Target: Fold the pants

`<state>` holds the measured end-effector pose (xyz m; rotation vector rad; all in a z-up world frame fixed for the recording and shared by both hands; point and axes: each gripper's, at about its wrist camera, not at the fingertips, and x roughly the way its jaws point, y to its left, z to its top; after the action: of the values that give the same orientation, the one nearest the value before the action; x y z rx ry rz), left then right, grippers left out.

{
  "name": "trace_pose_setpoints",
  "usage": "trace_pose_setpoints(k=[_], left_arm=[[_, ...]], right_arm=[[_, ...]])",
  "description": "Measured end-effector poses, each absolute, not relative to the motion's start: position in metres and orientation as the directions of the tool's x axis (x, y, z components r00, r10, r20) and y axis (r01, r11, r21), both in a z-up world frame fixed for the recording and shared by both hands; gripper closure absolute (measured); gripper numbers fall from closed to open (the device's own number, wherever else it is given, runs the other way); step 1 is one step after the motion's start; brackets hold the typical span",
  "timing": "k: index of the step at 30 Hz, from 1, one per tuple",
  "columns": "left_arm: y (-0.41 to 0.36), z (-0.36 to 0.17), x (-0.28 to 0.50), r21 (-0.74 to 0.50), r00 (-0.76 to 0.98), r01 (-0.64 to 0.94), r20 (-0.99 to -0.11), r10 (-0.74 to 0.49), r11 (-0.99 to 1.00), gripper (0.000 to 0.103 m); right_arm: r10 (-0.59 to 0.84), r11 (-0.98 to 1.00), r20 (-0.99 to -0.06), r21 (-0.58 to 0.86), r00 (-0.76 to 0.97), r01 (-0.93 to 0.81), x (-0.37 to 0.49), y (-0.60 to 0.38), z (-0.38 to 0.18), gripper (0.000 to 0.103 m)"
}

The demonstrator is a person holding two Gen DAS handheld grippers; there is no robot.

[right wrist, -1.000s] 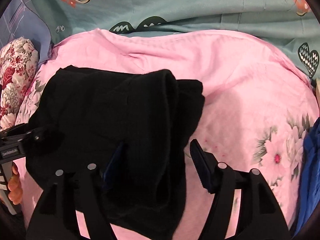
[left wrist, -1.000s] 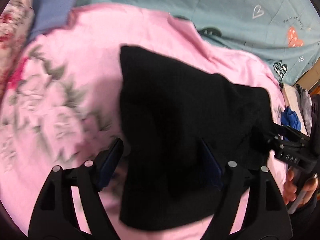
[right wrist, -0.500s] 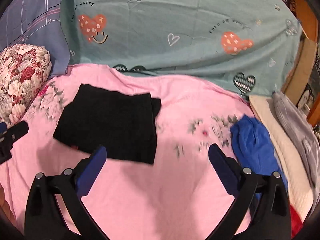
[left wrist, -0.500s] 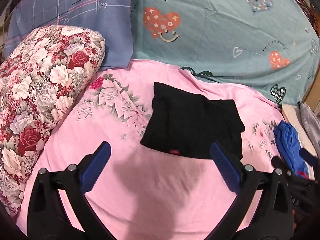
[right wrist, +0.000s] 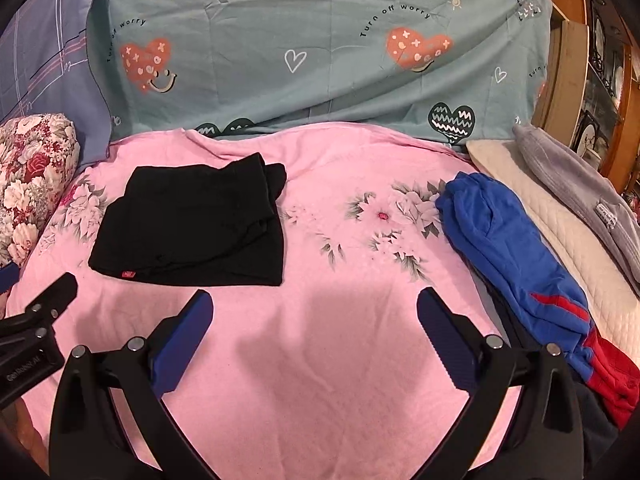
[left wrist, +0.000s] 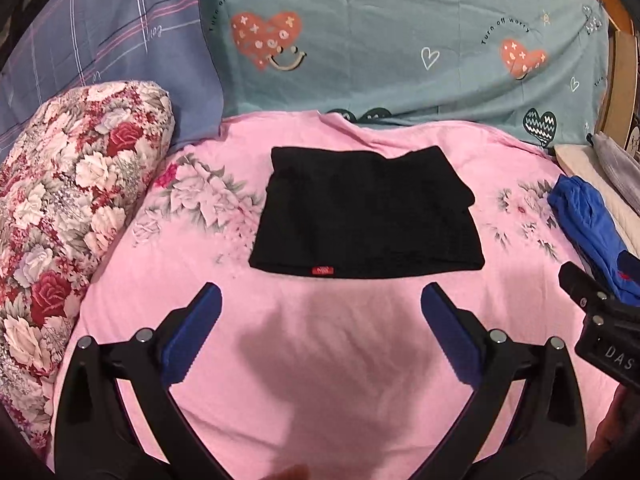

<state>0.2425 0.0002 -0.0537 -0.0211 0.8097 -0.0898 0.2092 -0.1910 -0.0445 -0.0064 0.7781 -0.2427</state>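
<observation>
2 grippers hover with fingers wide apart, holding nothing: left gripper [left wrist: 320,320], right gripper [right wrist: 314,316]. Black pants [left wrist: 366,216] lie folded in a compact rectangle on a pink sheet [left wrist: 320,380], well ahead of both. The fold looks finished; its loose right edge could slump open if a finger snags it. Only the right view shows those bunched layers [right wrist: 268,184] and the full blue garment [right wrist: 508,240] nearby; the left view shows more of the floral pillow [left wrist: 68,208].
</observation>
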Motion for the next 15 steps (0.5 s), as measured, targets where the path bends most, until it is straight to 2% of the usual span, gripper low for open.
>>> trace_pose_setpoints(k=[15], left_arm=[[0.0067, -0.0616, 0.2457, -0.09, 0.664, 0.056, -0.74, -0.104, 0.994, 0.002]], right_arm=[[-0.223, 0.97, -0.705, -0.093, 0.673, 0.224, 0.2056, -0.1894, -0.0515, 0.001]])
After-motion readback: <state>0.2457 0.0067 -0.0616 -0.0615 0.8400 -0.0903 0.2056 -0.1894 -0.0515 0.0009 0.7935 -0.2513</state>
